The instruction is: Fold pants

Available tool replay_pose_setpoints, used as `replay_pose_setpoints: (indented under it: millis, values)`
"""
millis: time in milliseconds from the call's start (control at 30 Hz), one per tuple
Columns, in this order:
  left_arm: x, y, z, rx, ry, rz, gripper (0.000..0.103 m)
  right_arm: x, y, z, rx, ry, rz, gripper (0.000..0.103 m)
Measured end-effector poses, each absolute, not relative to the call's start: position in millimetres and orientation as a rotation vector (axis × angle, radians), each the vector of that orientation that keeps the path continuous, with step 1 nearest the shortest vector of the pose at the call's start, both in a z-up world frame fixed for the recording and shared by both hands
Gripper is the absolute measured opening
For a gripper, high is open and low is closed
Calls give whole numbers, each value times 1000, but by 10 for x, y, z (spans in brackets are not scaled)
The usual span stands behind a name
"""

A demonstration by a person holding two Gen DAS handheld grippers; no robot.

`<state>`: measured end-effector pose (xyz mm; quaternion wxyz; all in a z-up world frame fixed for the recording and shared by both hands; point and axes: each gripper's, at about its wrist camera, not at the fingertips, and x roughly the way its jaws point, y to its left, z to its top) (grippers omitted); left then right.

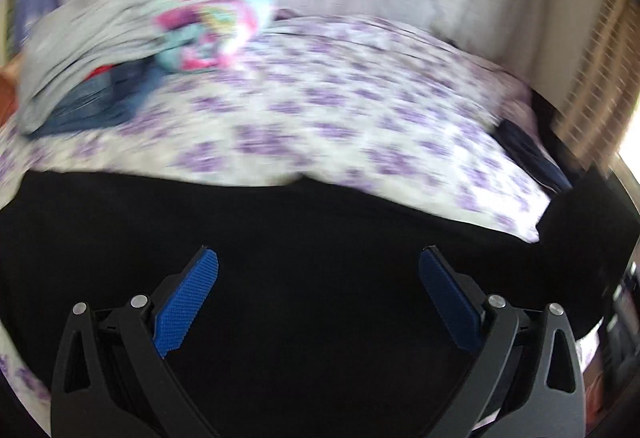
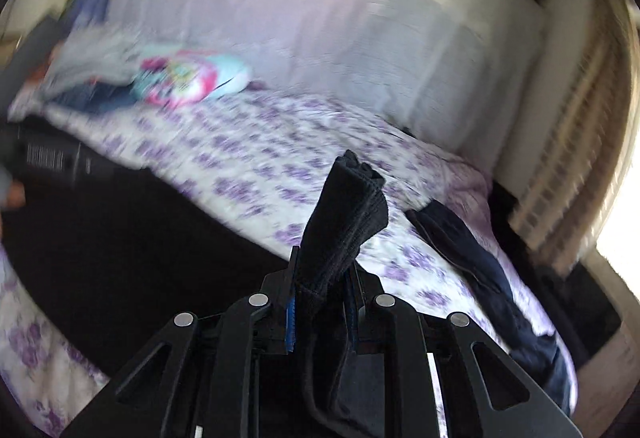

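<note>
Black pants (image 1: 320,238) lie spread across the near part of a bed with a purple-flowered cover (image 1: 320,110). My left gripper (image 1: 318,258) is open, its blue pads (image 1: 188,302) wide apart just above the black cloth, holding nothing. My right gripper (image 2: 322,278) is shut on a bunched end of the black pants (image 2: 348,214), which sticks up between the fingers; the rest of the pants (image 2: 120,230) trails down to the left on the bed. Both views are blurred by motion.
A heap of clothes, grey, denim and a bright pink-and-teal piece (image 1: 208,30), lies at the bed's far left. A dark navy garment (image 2: 480,262) lies at the right edge of the bed. A white wall and a radiator (image 2: 568,166) stand behind.
</note>
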<state>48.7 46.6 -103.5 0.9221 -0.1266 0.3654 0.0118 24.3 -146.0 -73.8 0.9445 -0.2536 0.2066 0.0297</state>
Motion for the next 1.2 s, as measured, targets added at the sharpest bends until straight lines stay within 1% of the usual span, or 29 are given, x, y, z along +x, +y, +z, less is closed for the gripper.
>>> replay_pose_setpoints:
  millis: [133,233,333,433,467,533,567,600,633,700,800,867,900,933,967,1033,1067,1133,1167,1200]
  values:
    - [404,859,-1183,-319,768,66,99,204,-972,-1112,-745,465,122,19]
    - [399,885,-1257,-318,780,47,99,179,-740,-1353,-902,476,140,19]
    - [393,853,-1263,-293,775,28,99,179,-626,-1466,-985,524,174,20]
    - [423,833,-1267,-298,780,-6,99,151,-587,-1474,-1045,539,196,23]
    - [436,806,-1264,-292,787,-17,99,150,-581,-1451,-1048,544,202,25]
    - [472,770,-1258,-273,802,-29,99,94,-618,-1290,-978,564,277,42]
    - [502,743,-1231,-264,809,-54,99,47,-652,-1177,-907,570,324,46]
    - [518,732,-1208,-268,811,-79,99,-3,-705,-1077,-839,570,363,54]
    - [554,728,-1179,-282,816,-113,99,-32,-734,-1012,-792,566,385,58]
    - [644,692,-1106,-329,835,-200,99,-99,-780,-931,-729,554,403,58]
    - [851,522,-1018,-414,898,-385,99,-113,-789,-981,-704,519,387,58]
    - [961,386,-978,-445,931,-465,99,-32,-828,-1024,-618,541,411,54]
    - [1010,290,-935,-441,937,-493,99,32,-857,-1067,-555,579,436,44]
    - [1036,212,-890,-425,932,-505,99,93,-876,-1125,-503,632,468,40]
    - [1042,153,-852,-409,924,-512,99,137,-890,-1205,-460,686,509,40]
    - [1043,-1,-805,-376,917,-536,99,101,-888,-1261,-459,676,520,41]
    - [1047,-62,-795,-374,921,-551,99,64,-880,-1238,-473,669,519,41]
    - [1057,-193,-824,-372,948,-596,99,3,-960,-1117,-414,658,552,40]
    - [1050,-256,-833,-368,955,-614,99,-28,-1064,-1025,-344,652,571,41]
    - [1034,-301,-833,-362,953,-627,99,-42,-1192,-948,-274,649,573,45]
